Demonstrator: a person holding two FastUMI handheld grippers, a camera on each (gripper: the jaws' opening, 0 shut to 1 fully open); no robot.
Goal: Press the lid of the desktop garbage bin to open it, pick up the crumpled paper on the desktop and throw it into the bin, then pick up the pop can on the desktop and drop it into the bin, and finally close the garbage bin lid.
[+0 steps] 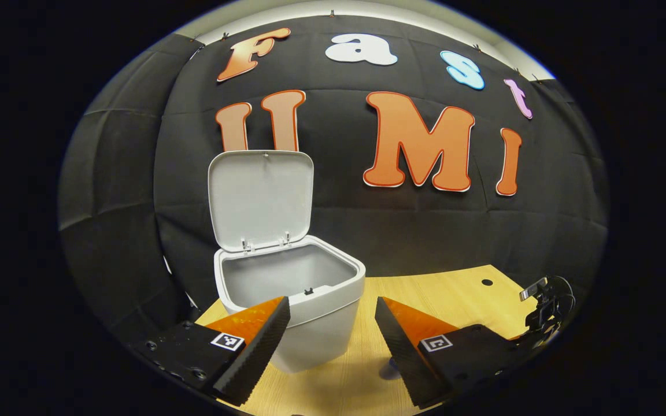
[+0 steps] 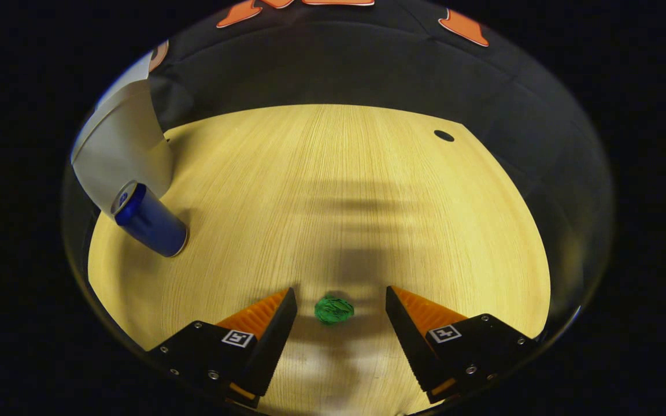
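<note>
Main risk rn: the crumpled green paper [image 2: 333, 309] is small and light, so if I close my right tool [image 2: 341, 309] w/ one finger arriving first, it prob skids sideways on the slick wooden tabletop [image 2: 339, 190] instead of getting pinched. Coming down too low would jam the fingertips into the tabletop; staying too high means the pads close over the top of the wad and it pops out. A weak pinch could also drop it on the way to the bin.

Second risk: the blue pop can [image 2: 149, 220] stands just beside the white garbage bin [image 2: 119, 150] at the left of the right gripper view. A wide swing toward the bin could knock it over and send it rolling.

Right tool is released, jaws spread wide, nothing held. Paper sits on the tabletop between the two fingers, roughly centred, w/ a gap on each side; I can't tell how far above it the tips are.

Left tool [image 1: 333, 323] is also released and empty, jaws apart, facing the bin [image 1: 292, 300] from close up. Lid [image 1: 261, 199] is up, standing near upright at the back, opening clear. The left finger overlaps the bin's front wall in the left gripper view; contact or not, can't tell.
</note>
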